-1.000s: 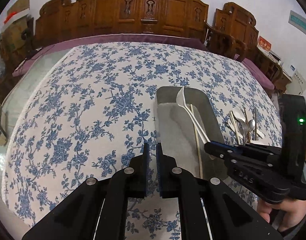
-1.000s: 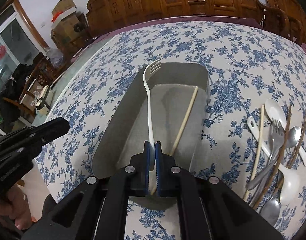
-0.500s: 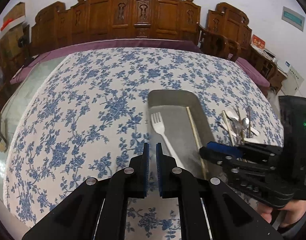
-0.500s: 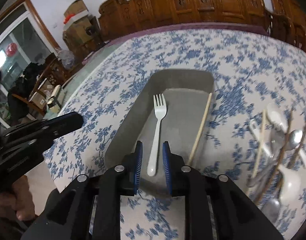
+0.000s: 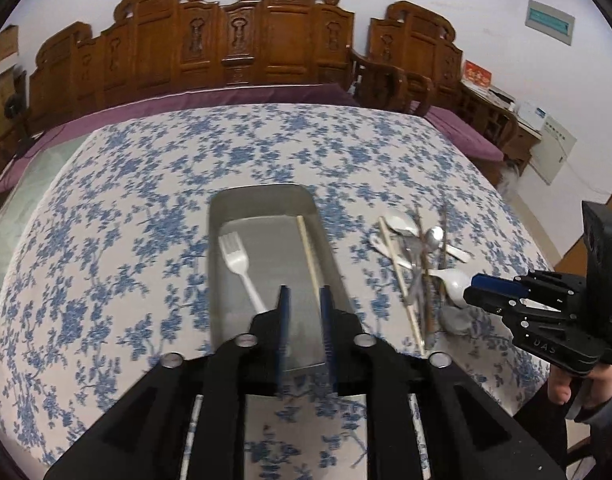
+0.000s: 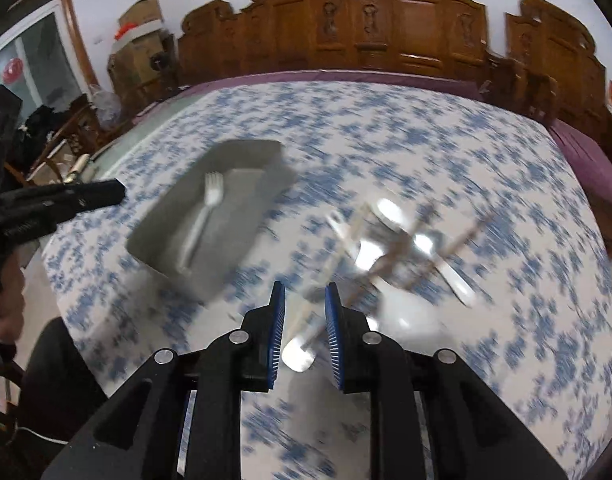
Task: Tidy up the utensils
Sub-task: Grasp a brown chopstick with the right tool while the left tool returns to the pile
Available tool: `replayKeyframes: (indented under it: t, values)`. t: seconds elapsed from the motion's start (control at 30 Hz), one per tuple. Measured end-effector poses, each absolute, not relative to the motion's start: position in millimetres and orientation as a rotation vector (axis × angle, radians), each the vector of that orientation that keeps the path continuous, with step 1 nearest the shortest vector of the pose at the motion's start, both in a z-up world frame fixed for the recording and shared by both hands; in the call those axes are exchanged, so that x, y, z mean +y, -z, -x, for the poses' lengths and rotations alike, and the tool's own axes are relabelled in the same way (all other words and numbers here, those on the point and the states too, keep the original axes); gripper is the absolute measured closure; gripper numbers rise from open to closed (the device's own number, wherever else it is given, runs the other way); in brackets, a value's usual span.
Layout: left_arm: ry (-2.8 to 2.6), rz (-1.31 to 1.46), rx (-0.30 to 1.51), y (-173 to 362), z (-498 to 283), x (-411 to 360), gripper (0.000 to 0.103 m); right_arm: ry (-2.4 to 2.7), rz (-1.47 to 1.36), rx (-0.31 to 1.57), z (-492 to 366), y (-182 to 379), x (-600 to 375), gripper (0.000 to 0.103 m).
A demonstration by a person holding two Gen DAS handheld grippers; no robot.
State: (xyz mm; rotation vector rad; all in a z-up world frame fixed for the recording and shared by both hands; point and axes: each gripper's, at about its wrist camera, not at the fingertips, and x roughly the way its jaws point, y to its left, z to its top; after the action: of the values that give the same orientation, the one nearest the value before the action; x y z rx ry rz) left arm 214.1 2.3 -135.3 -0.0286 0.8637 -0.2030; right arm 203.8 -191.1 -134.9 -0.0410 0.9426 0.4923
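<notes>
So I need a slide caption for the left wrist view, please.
Open left gripper over a grey tray holding a white fork and one chopstick; unsorted utensils lie beside it.

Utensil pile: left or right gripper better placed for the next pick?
Right. The right gripper is open, fingers aimed at the utensil pile just ahead. The left gripper, also open, hangs over the tray, pile off to its side.

A large table (image 5: pixel 118 208) draped in a white cloth with blue flowers is carrying everything. A grey rectangular metal tray (image 5: pixel 262 200) is sitting directly on it near the front edge. Just beside the tray, a loose heap of spoons, forks and wooden chopsticks (image 5: pixel 420 260) is lying on the cloth.
</notes>
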Motion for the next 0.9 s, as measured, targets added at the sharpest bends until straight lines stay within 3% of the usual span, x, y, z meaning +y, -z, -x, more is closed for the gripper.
replayKeyframes:
  t: [0.2, 0.33, 0.9]
  values:
    - [0.245, 0.020, 0.872, 140.6, -208.4, -21.8, 0.086, -0.454, 0.021, 0.976, -197.9, 156.4, -215.5, 0.080]
    - [0.268, 0.014, 0.876, 144.5, -202.7, -34.7, 0.079, -0.456, 0.029, 0.997, -199.4, 168.3, -213.6, 0.080]
    - [0.311, 0.003, 0.908, 162.7, -196.6, -61.9, 0.079, -0.410, -0.060, 1.072, -243.3, 192.7, -187.2, 0.081]
